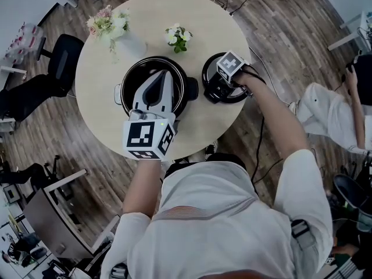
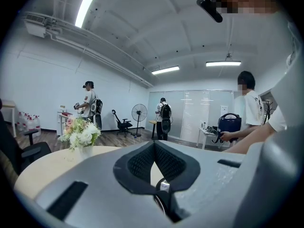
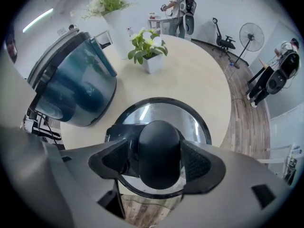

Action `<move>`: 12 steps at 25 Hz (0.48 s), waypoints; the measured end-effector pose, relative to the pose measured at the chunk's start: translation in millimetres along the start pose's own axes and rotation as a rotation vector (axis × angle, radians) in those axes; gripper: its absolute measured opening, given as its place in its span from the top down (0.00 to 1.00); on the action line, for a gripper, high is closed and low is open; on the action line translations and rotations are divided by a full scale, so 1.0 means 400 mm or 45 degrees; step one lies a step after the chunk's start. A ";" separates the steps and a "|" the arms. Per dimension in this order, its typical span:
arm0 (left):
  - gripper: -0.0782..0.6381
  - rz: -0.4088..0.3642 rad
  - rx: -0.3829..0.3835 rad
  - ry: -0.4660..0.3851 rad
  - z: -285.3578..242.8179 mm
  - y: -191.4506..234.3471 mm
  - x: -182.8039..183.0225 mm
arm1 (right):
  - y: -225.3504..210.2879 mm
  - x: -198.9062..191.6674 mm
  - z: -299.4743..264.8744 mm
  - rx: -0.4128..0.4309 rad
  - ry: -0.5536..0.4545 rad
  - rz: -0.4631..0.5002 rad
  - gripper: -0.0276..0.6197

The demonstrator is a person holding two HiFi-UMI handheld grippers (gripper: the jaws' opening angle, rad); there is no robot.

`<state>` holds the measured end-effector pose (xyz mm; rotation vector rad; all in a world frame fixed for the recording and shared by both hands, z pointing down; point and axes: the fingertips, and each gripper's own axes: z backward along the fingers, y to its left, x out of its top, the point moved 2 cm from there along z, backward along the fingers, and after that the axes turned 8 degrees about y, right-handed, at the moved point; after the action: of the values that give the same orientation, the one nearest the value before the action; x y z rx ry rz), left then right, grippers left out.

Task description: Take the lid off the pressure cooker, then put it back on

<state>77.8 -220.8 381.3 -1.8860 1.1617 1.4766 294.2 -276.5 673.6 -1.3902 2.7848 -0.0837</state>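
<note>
Black knob is the grab point. Lid, right of pot, is likely rigid, heavyish and slick. Right gripper is spread around the knob; left gripper is pressed together.

My head view is dull and greyish, lit evenly from above. The round table carries only faint, soft-edged shadows, and the floorboards bow toward the frame's edges.

The left gripper view is much brighter. A long ceiling light strip at upper left burns out to pure white, and two shorter ceiling lamps glow at the far end of the room. The nearest part of the left gripper looks slightly soft.

Both gripper views are fisheye circles with black corners and strong bending at the rim. In the right gripper view a white streak of glare lies across the lid.
</note>
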 end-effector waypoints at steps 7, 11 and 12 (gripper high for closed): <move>0.89 -0.006 0.009 -0.021 0.026 0.020 0.013 | 0.001 0.021 0.252 -0.043 -0.536 -0.161 0.44; 0.88 -0.007 0.018 -0.035 0.044 0.034 0.023 | 0.029 -0.009 0.412 -0.046 -0.865 -0.242 0.47; 0.88 -0.007 0.020 -0.038 0.048 0.037 0.025 | 0.043 -0.019 0.451 -0.047 -0.947 -0.250 0.52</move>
<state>55.6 -216.8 367.8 -1.8492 1.1500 1.4834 293.8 -266.3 492.6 -1.3347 2.0473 0.3980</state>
